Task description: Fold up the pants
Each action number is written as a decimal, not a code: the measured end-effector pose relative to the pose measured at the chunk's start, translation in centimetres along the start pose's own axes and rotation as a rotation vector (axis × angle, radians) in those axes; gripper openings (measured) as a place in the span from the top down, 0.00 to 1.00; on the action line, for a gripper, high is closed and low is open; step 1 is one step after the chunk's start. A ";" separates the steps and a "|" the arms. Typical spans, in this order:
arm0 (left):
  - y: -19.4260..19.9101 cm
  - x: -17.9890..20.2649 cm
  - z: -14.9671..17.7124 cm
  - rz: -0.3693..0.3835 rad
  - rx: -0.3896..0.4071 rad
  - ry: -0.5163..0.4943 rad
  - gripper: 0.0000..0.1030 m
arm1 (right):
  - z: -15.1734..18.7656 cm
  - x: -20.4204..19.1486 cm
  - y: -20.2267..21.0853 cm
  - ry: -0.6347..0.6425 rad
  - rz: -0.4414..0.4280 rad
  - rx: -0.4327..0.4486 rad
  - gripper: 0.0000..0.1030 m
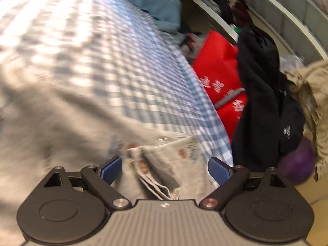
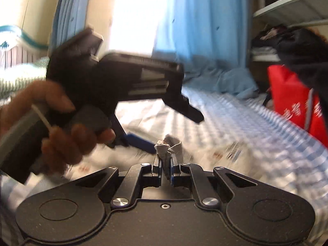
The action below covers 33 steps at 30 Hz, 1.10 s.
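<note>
The grey pants [image 1: 67,121] lie on the blue-checked bed sheet [image 1: 123,61], with a printed, folded part [image 1: 164,164] between the fingers of my left gripper [image 1: 165,169]. The left gripper is open, its blue pads [image 1: 111,169] either side of that fold, not closed on it. My right gripper [image 2: 166,164] is shut on a bunched grey piece of the pants [image 2: 169,146] just above the bed. The left gripper [image 2: 143,141], held in a hand, also shows in the right wrist view, left of the right one. Both views are motion-blurred.
A red bag [image 1: 221,78], a black garment [image 1: 264,102] and a beige cloth [image 1: 313,94] stand beside the bed's right edge. White shelves [image 1: 266,10] are behind them. A blue curtain [image 2: 201,30] hangs at the window beyond the bed.
</note>
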<state>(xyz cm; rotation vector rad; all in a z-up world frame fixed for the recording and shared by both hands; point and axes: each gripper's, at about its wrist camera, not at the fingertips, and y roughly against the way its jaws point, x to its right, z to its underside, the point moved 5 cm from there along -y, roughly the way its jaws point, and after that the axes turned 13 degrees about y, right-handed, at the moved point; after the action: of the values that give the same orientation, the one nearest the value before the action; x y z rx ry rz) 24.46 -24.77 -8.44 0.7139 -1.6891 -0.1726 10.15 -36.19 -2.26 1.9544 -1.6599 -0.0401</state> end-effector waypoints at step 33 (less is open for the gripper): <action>-2.1 -0.5 1.3 -0.130 0.032 0.203 0.94 | 1.1 -1.2 1.3 -0.135 0.030 -0.010 0.92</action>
<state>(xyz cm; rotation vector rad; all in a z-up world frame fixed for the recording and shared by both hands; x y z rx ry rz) 24.02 -26.52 -10.15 0.8377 -1.4559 -0.1594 8.33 -35.66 -3.00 1.9573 -1.7707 -0.1719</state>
